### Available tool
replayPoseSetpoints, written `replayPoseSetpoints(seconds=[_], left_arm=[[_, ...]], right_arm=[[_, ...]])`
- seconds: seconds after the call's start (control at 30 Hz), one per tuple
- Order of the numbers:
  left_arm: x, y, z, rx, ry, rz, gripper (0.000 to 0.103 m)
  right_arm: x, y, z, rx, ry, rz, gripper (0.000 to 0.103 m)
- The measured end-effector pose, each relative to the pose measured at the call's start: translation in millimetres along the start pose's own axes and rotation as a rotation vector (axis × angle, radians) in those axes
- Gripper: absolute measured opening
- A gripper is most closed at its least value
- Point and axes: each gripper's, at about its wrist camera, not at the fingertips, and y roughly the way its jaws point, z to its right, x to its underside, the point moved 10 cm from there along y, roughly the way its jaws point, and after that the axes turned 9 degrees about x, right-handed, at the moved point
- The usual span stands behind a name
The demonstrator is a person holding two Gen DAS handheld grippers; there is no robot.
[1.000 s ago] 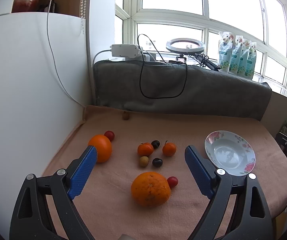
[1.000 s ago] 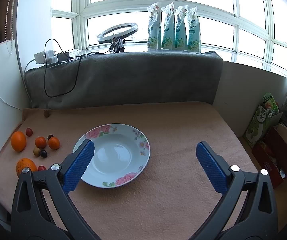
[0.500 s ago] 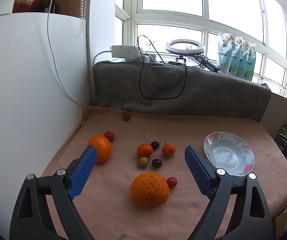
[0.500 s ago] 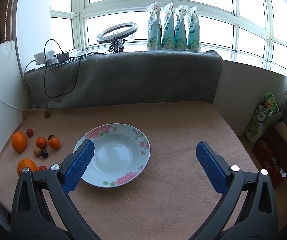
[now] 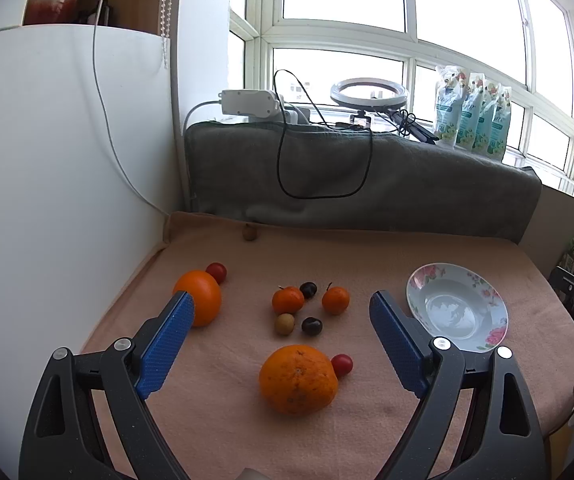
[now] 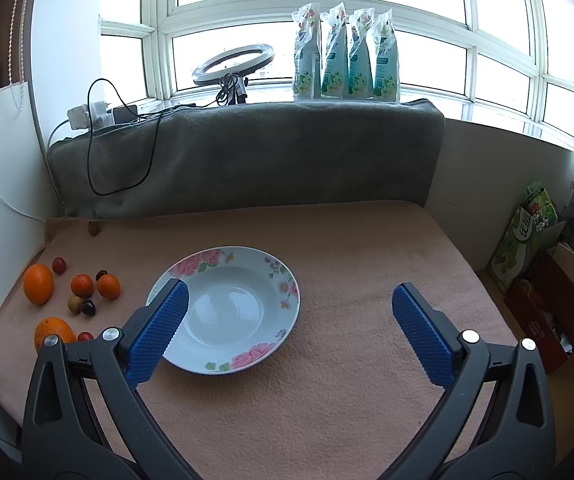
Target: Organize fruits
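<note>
Nearest the left gripper [image 5: 283, 328], whose jaws stand spread wide and hold nothing, lies a large orange [image 5: 298, 379] on the peach-covered counter [image 5: 387, 252], with a cherry tomato [image 5: 341, 364] touching its right side. The orange looks firm, round and fairly heavy, likely to roll; a grip across its widest middle seems safest. Beyond it sits a cluster: a tan longan [image 5: 284, 323], a dark cherry [image 5: 311, 325], two small persimmons [image 5: 287, 300], soft-skinned and easily bruised. Farther left rests a smooth orange fruit [image 5: 201, 298]. The flowered plate [image 6: 231, 308], empty and breakable, lies to the right, under the right gripper [image 6: 287, 320], also spread wide and empty. Both grippers hover above the counter, tilted forward and down.
</note>
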Motion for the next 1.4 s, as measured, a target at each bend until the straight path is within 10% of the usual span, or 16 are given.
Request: replayPoseSetpoints(seconds=[1.4], left_arm=[[3.7,3.3,-5.1,0.015,-0.02,-0.006,0.089]], right_arm=[[8.8,3.9,-11.6,-0.013,-0.004,-0.019,0.103]])
